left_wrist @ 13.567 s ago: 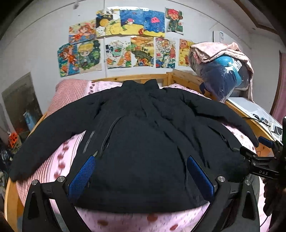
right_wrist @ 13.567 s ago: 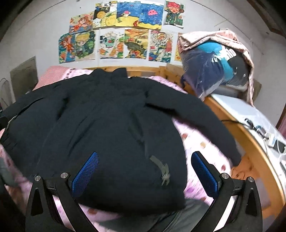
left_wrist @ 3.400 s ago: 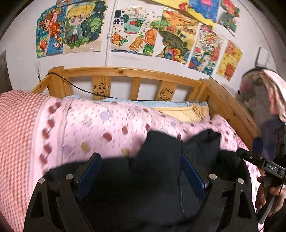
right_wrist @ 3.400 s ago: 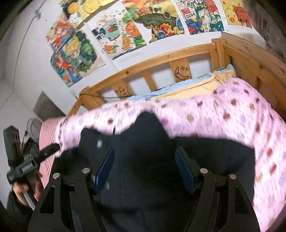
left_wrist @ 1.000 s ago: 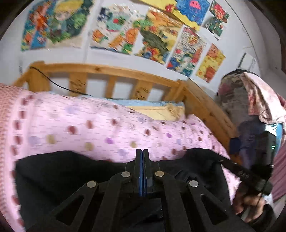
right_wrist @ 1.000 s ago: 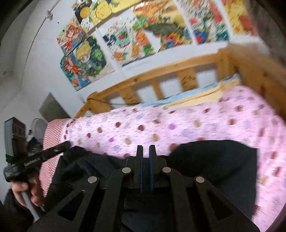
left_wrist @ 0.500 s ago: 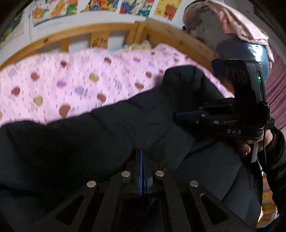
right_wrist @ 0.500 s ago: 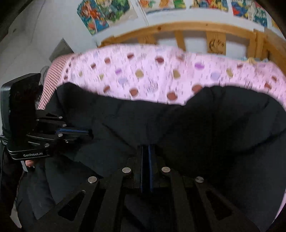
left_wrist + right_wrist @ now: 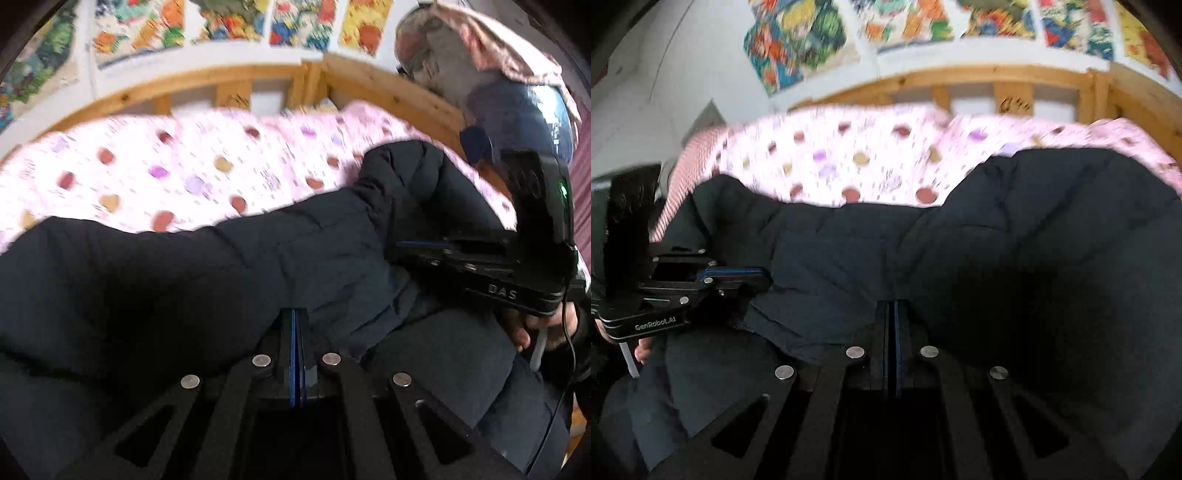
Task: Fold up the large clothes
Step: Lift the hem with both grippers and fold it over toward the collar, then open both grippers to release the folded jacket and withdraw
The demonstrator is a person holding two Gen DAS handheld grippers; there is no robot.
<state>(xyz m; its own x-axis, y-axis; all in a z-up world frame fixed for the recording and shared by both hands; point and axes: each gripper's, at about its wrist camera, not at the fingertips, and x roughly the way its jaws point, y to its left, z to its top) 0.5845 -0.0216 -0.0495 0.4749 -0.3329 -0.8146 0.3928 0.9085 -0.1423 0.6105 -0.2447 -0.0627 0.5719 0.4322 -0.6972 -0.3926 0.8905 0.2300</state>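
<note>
The jacket (image 9: 184,280) lies across the pink quilt (image 9: 166,166), long axis side to side. The left gripper (image 9: 296,317) and right gripper (image 9: 891,310) each pinch its far edge, jaws pressed together on the fabric (blue pads barely visible). Remaining body lies toward the holder; neither gripper is nearer.

Black jacket (image 9: 1015,236) pinched by both grippers over a pink dotted bedspread (image 9: 871,162).

The right gripper (image 9: 891,314) is seen with fingers pressed together on a dark fold of the jacket. To their left, the left gripper (image 9: 753,275) is clamped on another edge. Beyond the fingertips, a wooden headboard (image 9: 1008,83) and blurred wall pictures (image 9: 798,40) are seen.
</note>
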